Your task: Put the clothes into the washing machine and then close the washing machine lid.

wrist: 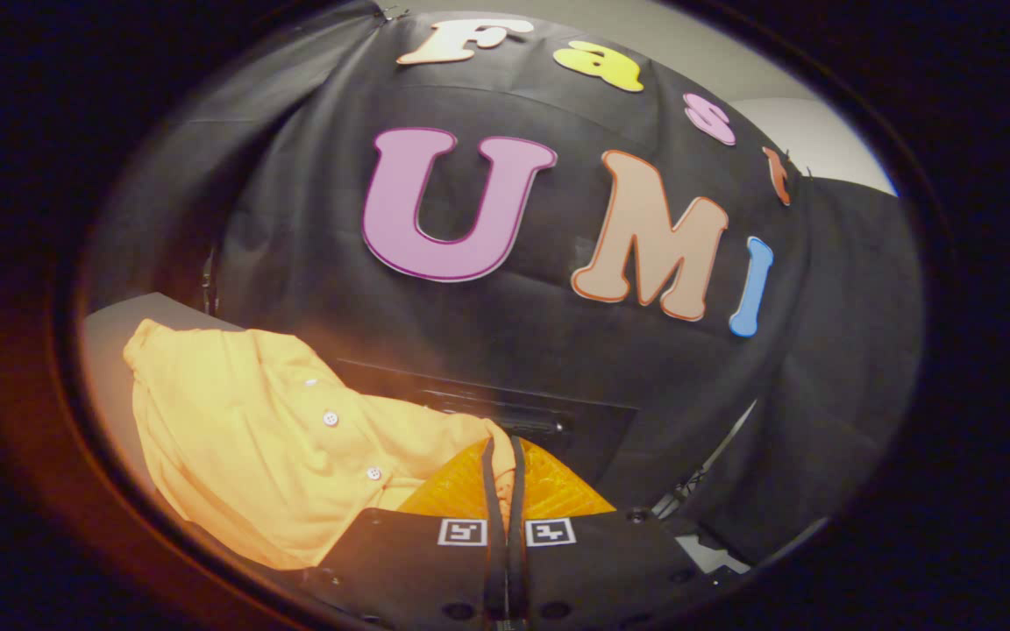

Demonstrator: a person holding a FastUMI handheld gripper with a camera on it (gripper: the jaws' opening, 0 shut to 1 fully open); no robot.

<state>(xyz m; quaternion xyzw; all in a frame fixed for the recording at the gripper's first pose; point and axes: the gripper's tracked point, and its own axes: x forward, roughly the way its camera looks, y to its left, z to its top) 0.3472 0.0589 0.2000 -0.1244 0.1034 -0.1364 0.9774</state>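
Gripper view: fingers pinch soft, buttoned yellow shirt.

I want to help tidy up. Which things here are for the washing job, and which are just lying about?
For the job:
yellow shirt, pinched by the shut gripper

Just there:
black cloth wall
dark panel behind the shirt

The claw carries two square coded markers on a screw-studded body.

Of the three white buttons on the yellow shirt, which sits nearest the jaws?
The lowest button, just left of the gripper, whose jaws are shut on the yellow shirt; the other two sit farther up the placket.
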